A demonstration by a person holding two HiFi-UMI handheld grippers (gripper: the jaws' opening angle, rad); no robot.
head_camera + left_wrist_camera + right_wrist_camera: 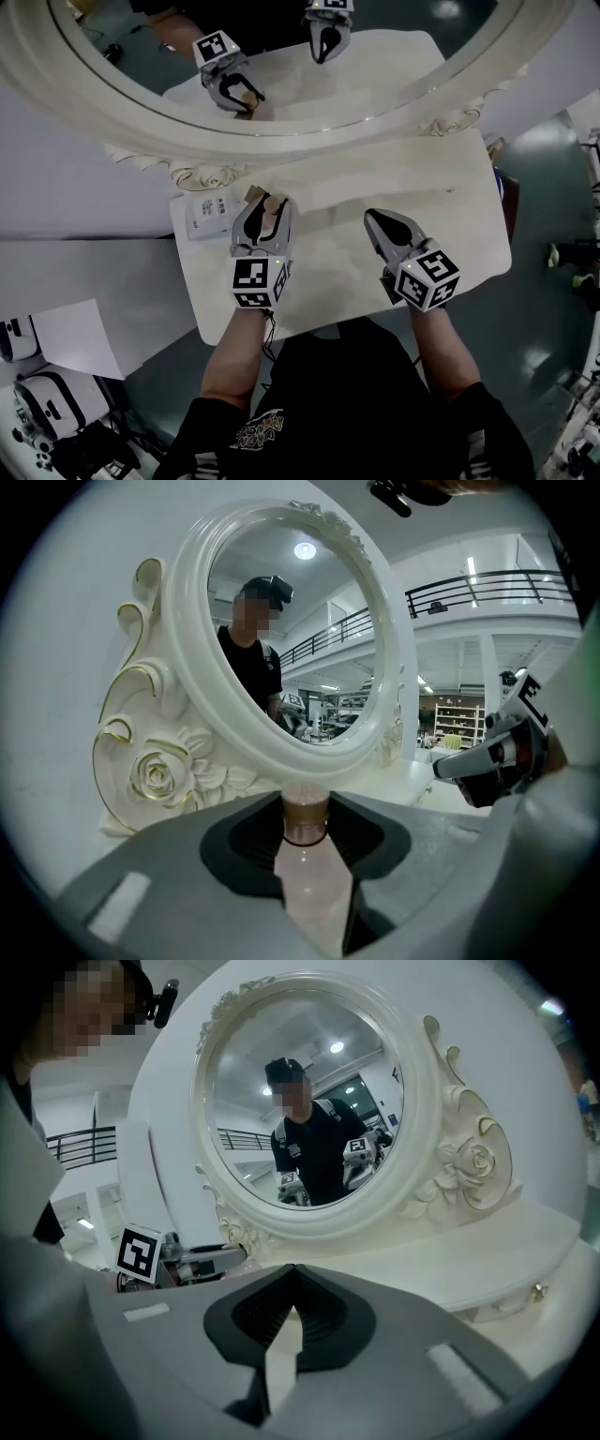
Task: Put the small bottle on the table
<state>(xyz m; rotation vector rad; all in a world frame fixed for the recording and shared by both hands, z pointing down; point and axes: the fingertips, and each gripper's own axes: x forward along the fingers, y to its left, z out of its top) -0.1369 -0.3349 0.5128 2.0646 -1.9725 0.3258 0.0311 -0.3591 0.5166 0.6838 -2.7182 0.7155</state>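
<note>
Head view: the left gripper [270,202] is clamped on the small bottle [272,212] over the white table [450,187], near the mirror's carved frame [202,171]. The right gripper [373,217] is beside it, apart.

Left gripper view: the jaws pinch the pink bottle, its brown cap pointing towards the mirror.

Right gripper view: the jaws meet, empty.

Head view looks down; both gripper views face the mirror [295,635]
</note>
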